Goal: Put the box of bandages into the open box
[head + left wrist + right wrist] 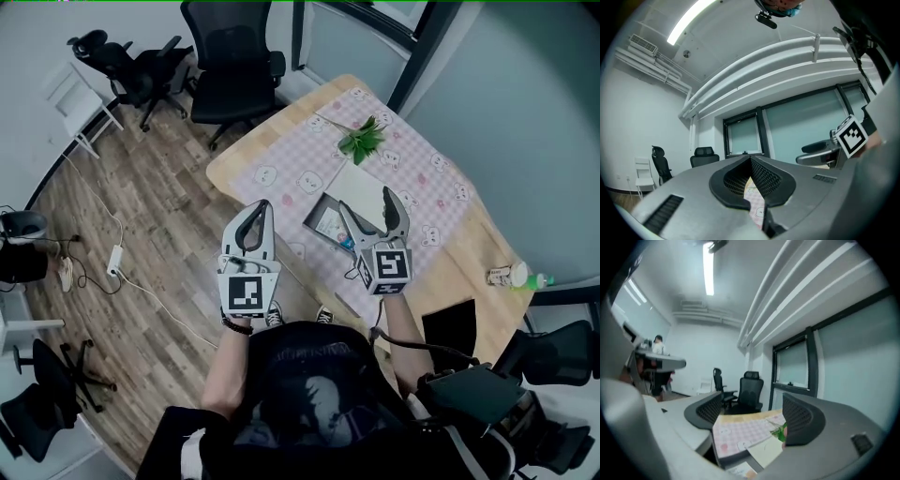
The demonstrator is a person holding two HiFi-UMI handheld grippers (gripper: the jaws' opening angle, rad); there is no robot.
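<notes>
Right gripper (366,202) partly hides the open box (315,210).

head cam looks steeply down from above the table (472,251); the other two ride the left gripper (263,206) and right gripper (366,200), close behind the jaws, facing level; all share the checked tablecloth (398,159)

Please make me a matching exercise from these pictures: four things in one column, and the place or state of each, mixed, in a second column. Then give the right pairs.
1. left gripper
2. right gripper
3. plant
4. office chair

a. on the wood floor
b. jaws apart, nothing between them
c. jaws together
d. on the checked cloth

Pairs: 1-c, 2-b, 3-d, 4-a
</notes>
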